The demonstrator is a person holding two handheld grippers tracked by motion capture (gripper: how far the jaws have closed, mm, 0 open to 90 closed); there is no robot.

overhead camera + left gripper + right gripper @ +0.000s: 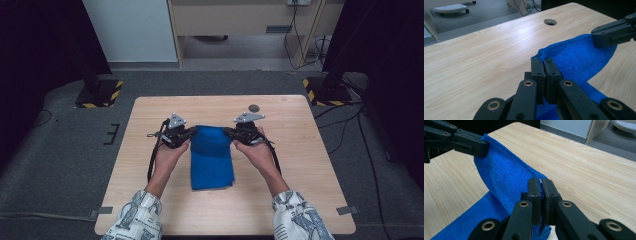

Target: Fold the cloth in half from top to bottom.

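Both tools grasp the blue towel (212,155): the left tool (545,65) is clenched on one far corner, the right tool (540,185) on the other, lifting that edge while the near part lies on the desk (300,170). It looks like a fold in progress; next, the raised edge should travel toward the near edge, kept level. Pale wood desk, grey carpet (65,165) around.
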